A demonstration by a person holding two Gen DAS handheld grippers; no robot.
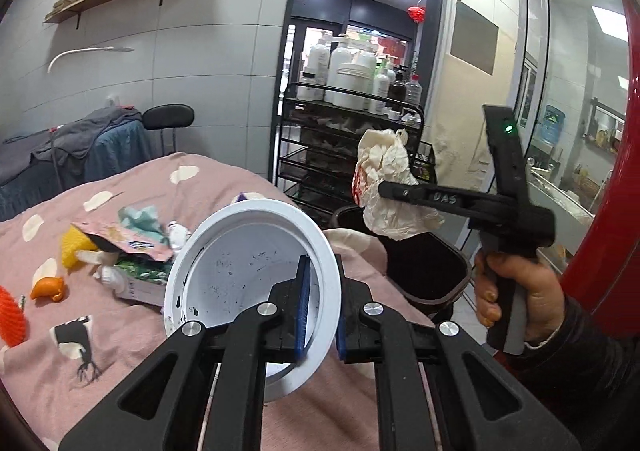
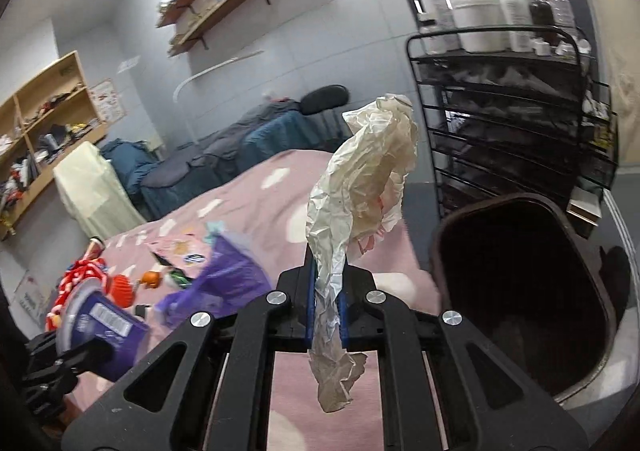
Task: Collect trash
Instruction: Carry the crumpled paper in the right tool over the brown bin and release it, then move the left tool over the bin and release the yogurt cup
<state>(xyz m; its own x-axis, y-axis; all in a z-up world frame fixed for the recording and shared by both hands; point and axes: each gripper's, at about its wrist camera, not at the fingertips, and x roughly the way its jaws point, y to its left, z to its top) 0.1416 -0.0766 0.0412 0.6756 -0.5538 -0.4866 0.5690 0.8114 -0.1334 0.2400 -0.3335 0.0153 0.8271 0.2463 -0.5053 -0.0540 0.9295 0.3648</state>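
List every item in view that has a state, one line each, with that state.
left hand-held gripper: shut on the white cup's rim.
white cup: held tilted, open mouth toward the camera, empty except dark specks.
right hand-held gripper: shut on the crumpled wrapper.
crumpled wrapper: held off the bed, beside the bin.
dark bin: open, no lid on it.
snack pouch: torn open, lying on the pink bedspread.

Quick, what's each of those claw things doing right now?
Left gripper: shut on the white cup's rim.
Right gripper: shut on crumpled paper.
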